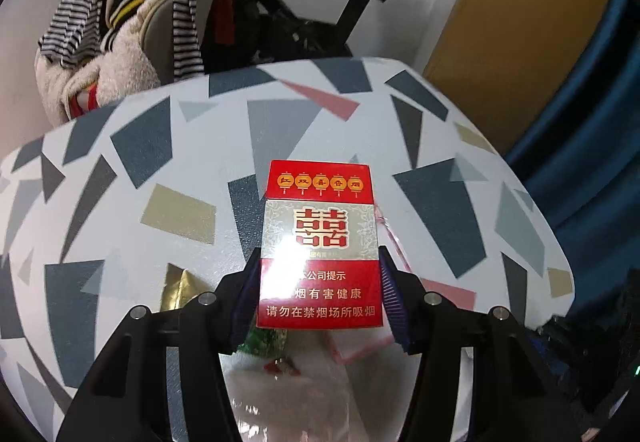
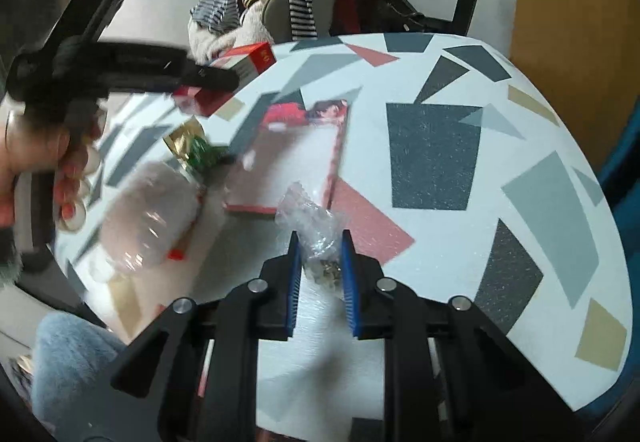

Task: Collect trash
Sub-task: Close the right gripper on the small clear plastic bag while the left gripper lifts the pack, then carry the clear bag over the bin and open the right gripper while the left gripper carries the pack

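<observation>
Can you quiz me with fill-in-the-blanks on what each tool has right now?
The left tool grips a red cigarette ____.
The right tool pinches a crumpled clear ____ wrapper.
A flat red-edged packet lies on the patterned ____.
Missing words: pack, plastic, table.

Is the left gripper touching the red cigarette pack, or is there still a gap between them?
Touching. In the left wrist view, both finger pads of the left gripper press against the side edges of the cigarette pack, with no gap visible on either side.
</observation>
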Demonstrator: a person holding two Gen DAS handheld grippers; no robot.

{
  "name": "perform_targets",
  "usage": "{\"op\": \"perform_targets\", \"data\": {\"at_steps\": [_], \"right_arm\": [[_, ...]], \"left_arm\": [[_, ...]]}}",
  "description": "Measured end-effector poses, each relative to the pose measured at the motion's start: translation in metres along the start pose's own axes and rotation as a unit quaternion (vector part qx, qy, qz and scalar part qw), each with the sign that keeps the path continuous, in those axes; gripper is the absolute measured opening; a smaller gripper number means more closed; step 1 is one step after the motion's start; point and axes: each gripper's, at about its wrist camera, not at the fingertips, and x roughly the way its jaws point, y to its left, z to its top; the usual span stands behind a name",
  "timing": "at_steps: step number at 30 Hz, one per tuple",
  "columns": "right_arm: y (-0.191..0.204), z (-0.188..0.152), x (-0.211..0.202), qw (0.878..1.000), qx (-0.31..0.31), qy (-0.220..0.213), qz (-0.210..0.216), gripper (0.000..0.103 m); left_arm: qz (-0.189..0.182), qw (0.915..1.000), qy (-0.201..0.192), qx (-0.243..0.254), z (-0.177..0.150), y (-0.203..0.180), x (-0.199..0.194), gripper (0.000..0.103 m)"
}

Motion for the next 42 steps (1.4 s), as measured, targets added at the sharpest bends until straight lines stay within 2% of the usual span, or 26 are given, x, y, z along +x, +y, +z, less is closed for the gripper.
{"op": "perform_targets", "data": {"at_steps": [5,13,26,35,42], "right_arm": [[0.011,0.002,-0.01,1.0,-0.009,-0.008,-0.005,0.022],[0.027,-0.004,-0.023,0.999,-0.026,-0.017,-0.01,0.022],[0.069,-0.035,-0.054,0.997,-0.06,-0.044,0.02,0.022],[0.1,-0.068,-0.069,0.993,-0.091,-0.049,0.05,0.022],[0.123,-0.098,-0.066,0.992,-0.103,-0.033,0.069,0.022]], "left_arm": [[-0.001,0.9997,-0.022,-0.008,-0.017,0.002,-0.034,0.054],[0.028,0.9984,-0.047,-0.014,-0.066,0.018,-0.077,0.054],[0.065,0.9904,-0.119,0.027,-0.162,0.019,-0.158,0.054],[0.054,0.9868,-0.145,0.049,-0.232,0.015,-0.187,0.054],[0.039,0.9853,-0.152,0.068,-0.279,0.008,-0.196,0.054]]}}
